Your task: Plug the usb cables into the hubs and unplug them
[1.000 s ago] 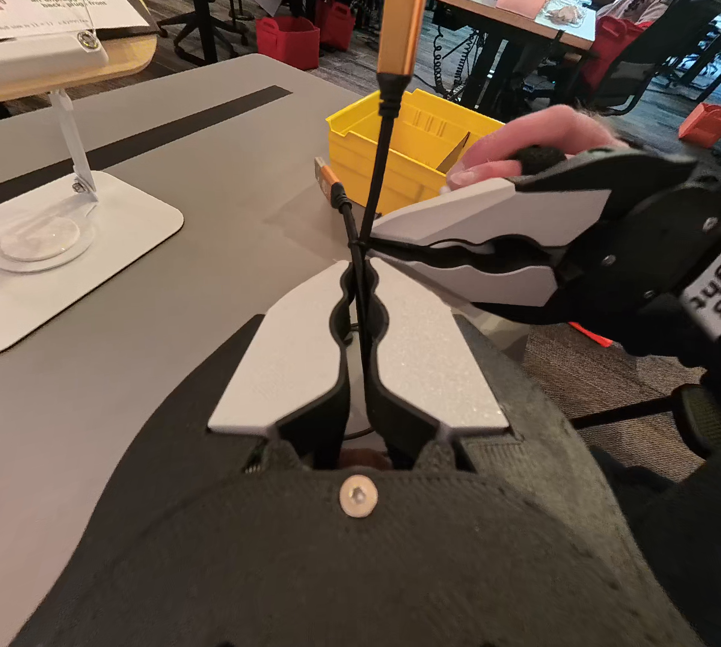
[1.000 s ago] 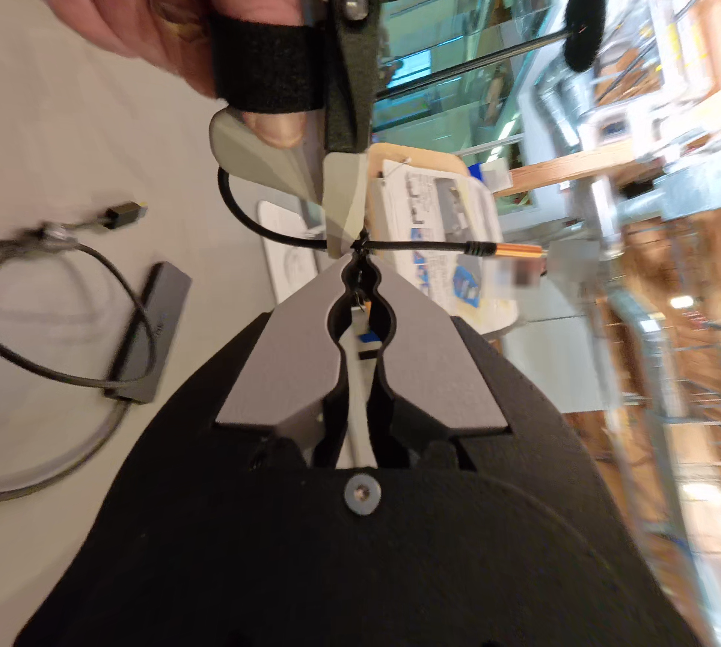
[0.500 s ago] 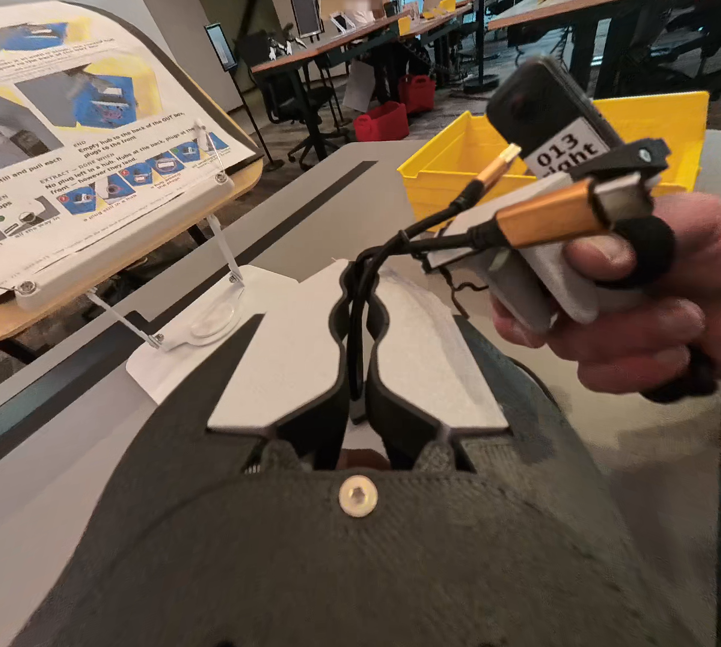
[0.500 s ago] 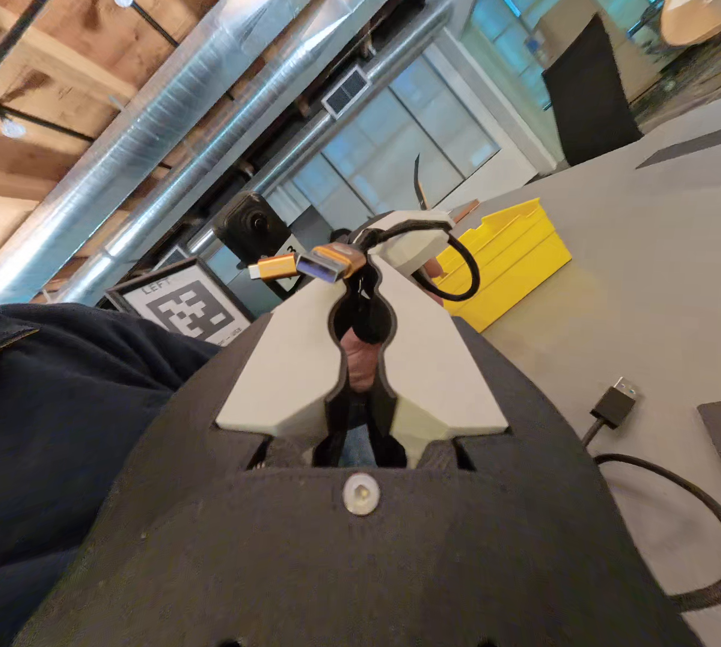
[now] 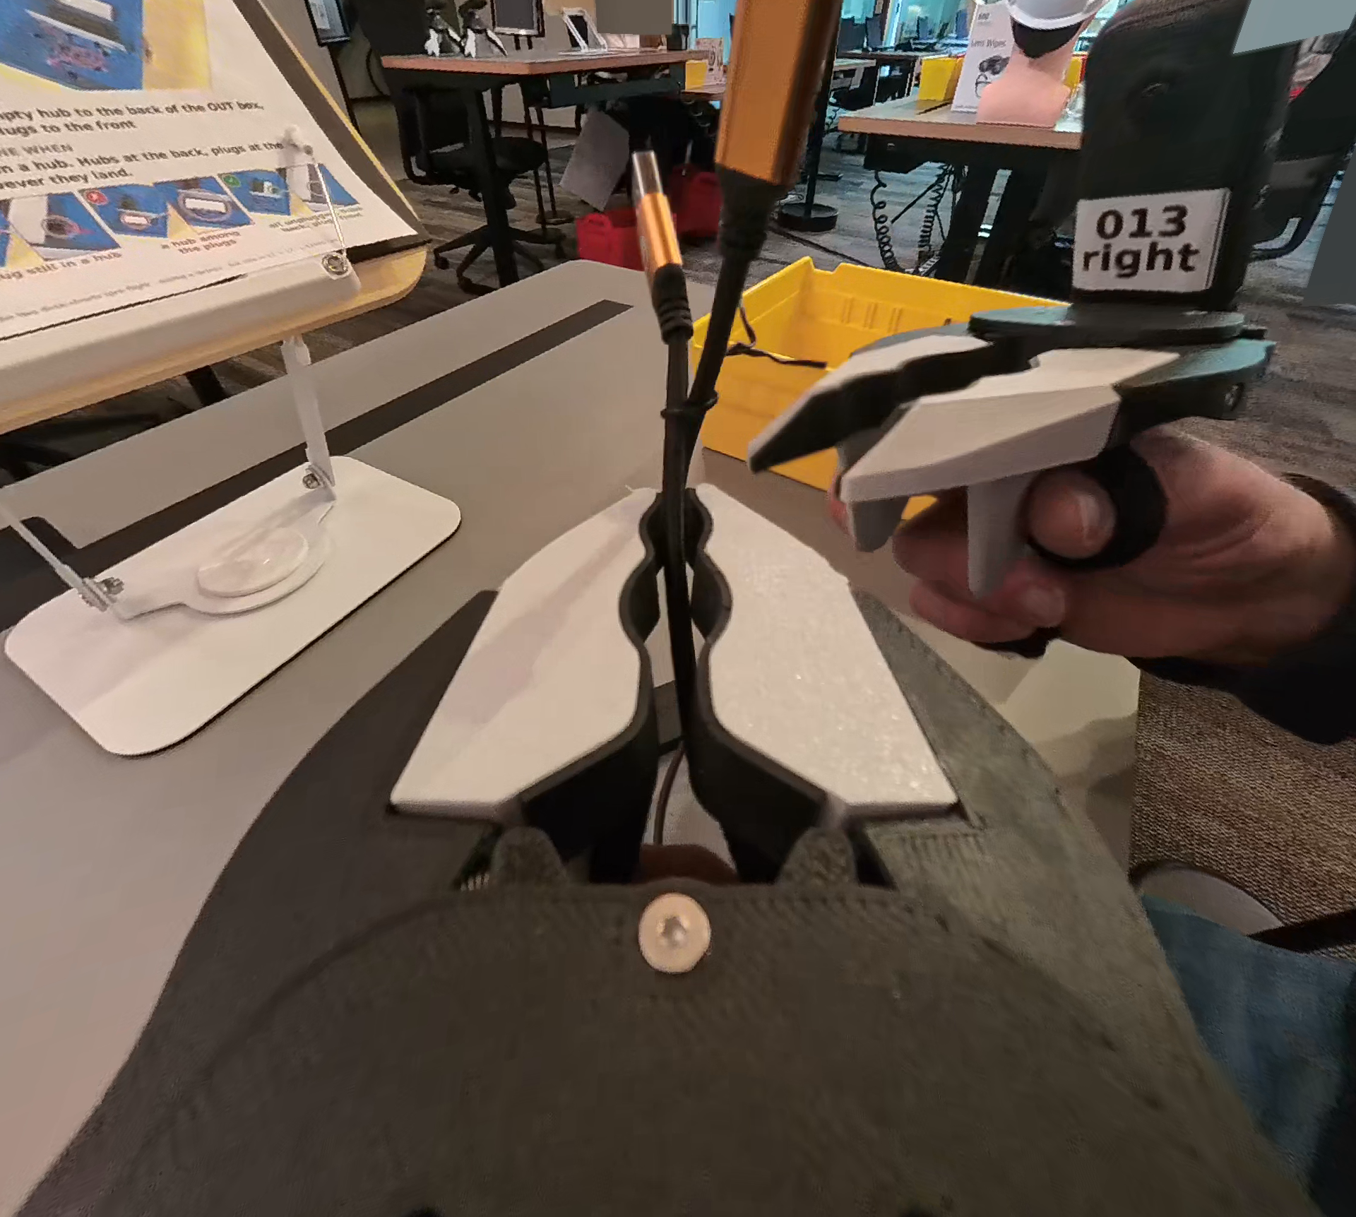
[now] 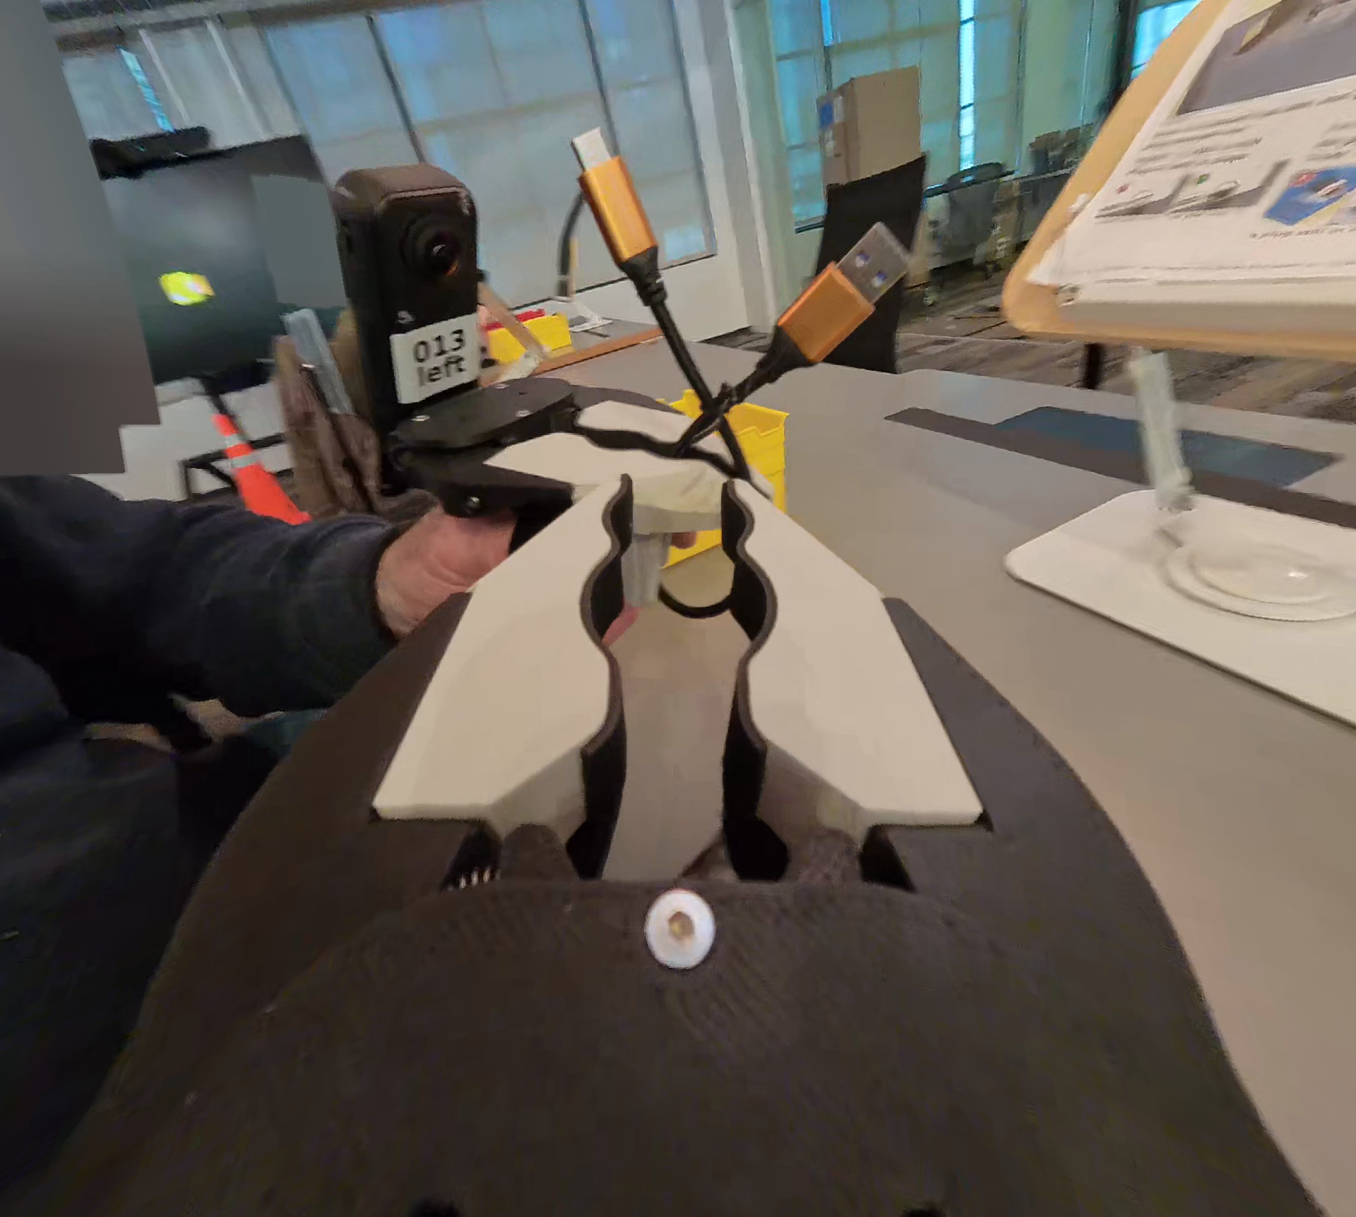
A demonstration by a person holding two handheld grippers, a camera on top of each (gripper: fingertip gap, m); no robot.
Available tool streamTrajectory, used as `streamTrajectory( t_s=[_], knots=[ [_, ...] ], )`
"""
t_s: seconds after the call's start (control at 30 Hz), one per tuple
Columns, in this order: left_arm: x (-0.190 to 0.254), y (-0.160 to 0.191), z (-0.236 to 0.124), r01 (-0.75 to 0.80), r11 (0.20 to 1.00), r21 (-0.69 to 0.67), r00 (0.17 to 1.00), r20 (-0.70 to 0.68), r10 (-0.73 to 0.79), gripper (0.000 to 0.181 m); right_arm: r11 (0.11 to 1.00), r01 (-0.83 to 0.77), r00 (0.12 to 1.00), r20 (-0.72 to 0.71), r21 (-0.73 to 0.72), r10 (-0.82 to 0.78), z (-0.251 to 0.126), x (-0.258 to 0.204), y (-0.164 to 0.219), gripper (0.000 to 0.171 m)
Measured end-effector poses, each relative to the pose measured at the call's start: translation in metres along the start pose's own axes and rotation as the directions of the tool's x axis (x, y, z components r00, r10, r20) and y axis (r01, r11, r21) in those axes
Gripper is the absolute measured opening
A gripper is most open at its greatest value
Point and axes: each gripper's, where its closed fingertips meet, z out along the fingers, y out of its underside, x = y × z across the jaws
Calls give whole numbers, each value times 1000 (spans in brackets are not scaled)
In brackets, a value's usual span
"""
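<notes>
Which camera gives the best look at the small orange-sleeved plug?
The right wrist view: the small orange-sleeved plug stands clear against windows. The left wrist view shows it farther off, beside the big orange plug.

Yellow bin (image 5: 800, 338) beyond upright cable (image 5: 679, 565)

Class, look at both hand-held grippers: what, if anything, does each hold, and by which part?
The left hand-held gripper is shut on the black cable, below its two orange plugs. The right hand-held gripper is open and holds nothing.
</notes>
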Motion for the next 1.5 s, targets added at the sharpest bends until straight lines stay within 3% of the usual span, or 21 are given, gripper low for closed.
streamTrajectory(
  t_s=[0.1,0.17,0.27,0.37,0.43,0.6,0.7,0.83,0.9,0.97,1.03,1.13,1.3,1.5],
  knots=[
    [2,0,-1,40,999,-4,999,-20,-40,3,976,212,967,-136,-46,-216,-8,11,-6,21],
    [3,2,0,47,999,-17,999,-27,-47,3,897,431,867,-231,-100,-442,-15,14,-18,19],
    [5,3,2,54,998,-28,998,-38,-55,3,697,670,650,-250,-255,-717,-17,14,-27,15],
    [7,2,3,62,997,-33,997,-45,-64,3,438,804,398,-182,-404,-899,-15,18,-25,15],
    [7,1,3,62,997,-34,997,-47,-64,3,375,822,349,-142,-428,-926,-14,18,-21,1],
    [9,2,2,64,997,-38,997,-50,-66,3,423,816,396,-151,-393,-906,-13,11,-24,1],
    [8,2,2,65,997,-34,997,-48,-67,3,508,792,478,-174,-338,-861,-14,7,-28,10],
    [11,0,1,38,999,-26,998,-51,-39,3,754,622,739,-161,-210,-654,-18,10,-36,13],
    [11,0,1,18,1000,-24,999,-46,-19,3,884,442,880,-118,-149,-460,-20,15,-37,20],
    [12,0,1,-1,1000,-23,999,-42,0,3,965,240,968,-53,-107,-246,-20,18,-35,27],
    [14,1,2,-20,999,-28,999,-37,19,3,988,128,992,8,-87,-128,-21,16,-33,27],
    [16,2,3,-25,999,-32,999,-39,24,3,993,74,996,51,-96,-69,-18,10,-27,27],
    [15,3,4,-23,999,-38,999,-39,22,3,984,141,990,6,-107,-141,-16,9,-24,0],
    [15,5,4,-39,998,-42,999,-32,37,3,970,209,976,-33,-127,-215,-14,9,-26,7]
  ],
)
